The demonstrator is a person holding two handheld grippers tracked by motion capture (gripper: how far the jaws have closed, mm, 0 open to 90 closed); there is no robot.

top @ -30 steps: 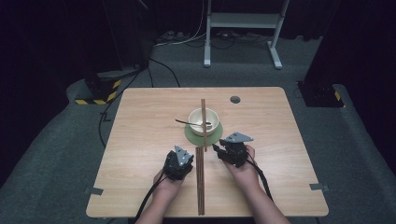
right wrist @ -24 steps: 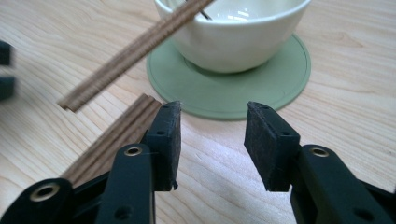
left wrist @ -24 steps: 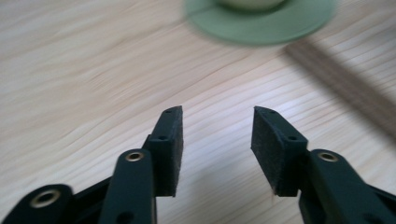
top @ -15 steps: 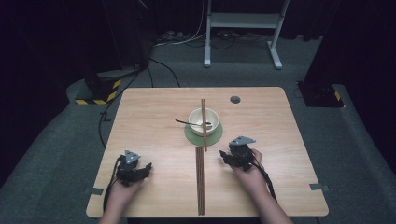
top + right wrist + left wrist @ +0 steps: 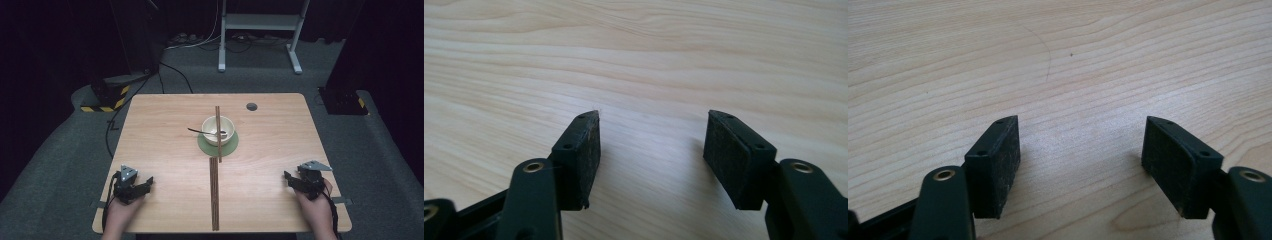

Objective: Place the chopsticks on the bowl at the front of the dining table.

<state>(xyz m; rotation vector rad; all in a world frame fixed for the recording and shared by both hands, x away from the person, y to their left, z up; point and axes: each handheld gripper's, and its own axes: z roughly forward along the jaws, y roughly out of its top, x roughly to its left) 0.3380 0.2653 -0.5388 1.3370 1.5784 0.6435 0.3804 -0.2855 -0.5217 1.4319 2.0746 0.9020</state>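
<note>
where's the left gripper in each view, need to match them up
High view: the left gripper sits near the table's lower-left corner, in the person's hand, far left of the chopsticks.
Left gripper view: its own two black jaws rise from the bottom, spread apart with bare wood between them.
Right gripper view: not in it.
Shared landmark: the pale wood-grain tabletop.

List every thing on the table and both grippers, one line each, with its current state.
Left gripper: open, empty, low at the table's near left corner.
Right gripper: open, empty, low near the right edge.
Bowl: upright on the green mat.
Green mat: flat under the bowl.
Spoon: resting in the bowl, handle out over the left rim.
Upper stick: lying across the bowl.
Lower sticks: flat on the table.
</note>
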